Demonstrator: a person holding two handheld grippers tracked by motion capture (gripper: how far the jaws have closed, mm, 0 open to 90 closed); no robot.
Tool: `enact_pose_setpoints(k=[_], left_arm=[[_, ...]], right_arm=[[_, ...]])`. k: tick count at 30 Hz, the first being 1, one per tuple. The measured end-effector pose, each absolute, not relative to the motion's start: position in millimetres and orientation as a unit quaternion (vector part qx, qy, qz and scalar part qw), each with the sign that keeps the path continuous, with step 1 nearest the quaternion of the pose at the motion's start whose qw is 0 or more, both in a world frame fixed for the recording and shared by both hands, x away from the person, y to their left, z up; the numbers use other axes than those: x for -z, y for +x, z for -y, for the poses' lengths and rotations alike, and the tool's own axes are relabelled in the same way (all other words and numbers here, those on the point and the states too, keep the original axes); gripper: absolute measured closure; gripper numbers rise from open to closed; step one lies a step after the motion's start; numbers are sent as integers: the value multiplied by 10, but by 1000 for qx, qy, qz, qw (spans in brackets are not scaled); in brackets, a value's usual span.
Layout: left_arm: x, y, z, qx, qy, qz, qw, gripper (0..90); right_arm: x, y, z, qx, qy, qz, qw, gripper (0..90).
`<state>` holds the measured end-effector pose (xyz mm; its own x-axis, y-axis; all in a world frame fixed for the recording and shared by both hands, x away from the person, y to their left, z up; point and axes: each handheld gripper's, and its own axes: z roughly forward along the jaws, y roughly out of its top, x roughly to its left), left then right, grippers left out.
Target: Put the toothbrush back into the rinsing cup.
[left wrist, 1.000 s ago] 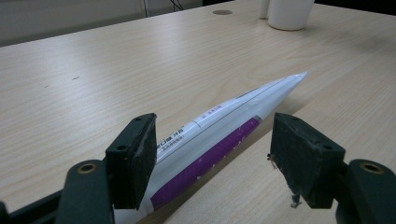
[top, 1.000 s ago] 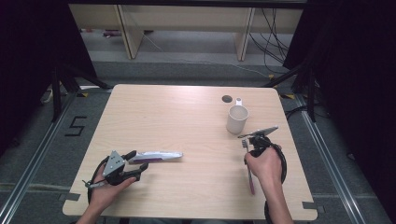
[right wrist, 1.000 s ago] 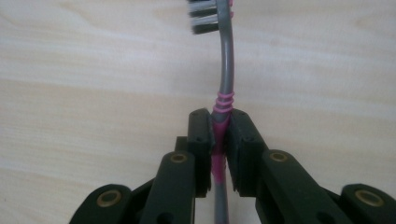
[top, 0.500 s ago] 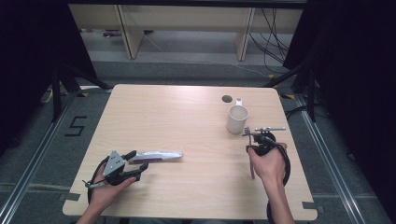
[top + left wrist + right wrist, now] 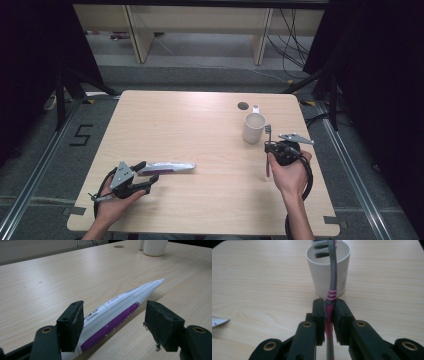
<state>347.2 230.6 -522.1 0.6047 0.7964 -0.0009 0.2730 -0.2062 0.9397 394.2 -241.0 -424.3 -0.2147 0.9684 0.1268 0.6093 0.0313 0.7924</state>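
Toothbrush point(image 5: 331, 277), clamped tight in the right gripper point(image 5: 329, 312), now stands tipped up toward the cup point(image 5: 253, 127), ready for dropping in, while the left gripper point(image 5: 115, 322) waits open around the toothpaste tube point(image 5: 117, 312).

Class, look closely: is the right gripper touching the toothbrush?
Touching. The right gripper view shows the right gripper shut on the toothbrush, both pads pressed against its pink handle.

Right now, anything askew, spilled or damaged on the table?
Nothing stands out. The white cup stands upright, with no spill around it. The toothpaste tube lies flat between the open jaws of the left gripper. The right gripper is shut on the toothbrush, head up by the cup.
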Motion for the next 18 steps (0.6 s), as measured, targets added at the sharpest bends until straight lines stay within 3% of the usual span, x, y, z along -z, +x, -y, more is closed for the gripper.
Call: enact_pose_setpoints(k=[6,9,18], left_arm=[[5220,3470,-2305,-255,735,-363,513,316],[5220,3471,-2307,-255,734,-363,514,316],[5220,3468,-2307,-256,734,-364,514,316]], right_arm=[[4264,3957,2421,-403,584,-665,235,804],[4270,3961,2442,-406,570,-663,266,804],[4245,3994,2454,-441,553,-641,298,804]])
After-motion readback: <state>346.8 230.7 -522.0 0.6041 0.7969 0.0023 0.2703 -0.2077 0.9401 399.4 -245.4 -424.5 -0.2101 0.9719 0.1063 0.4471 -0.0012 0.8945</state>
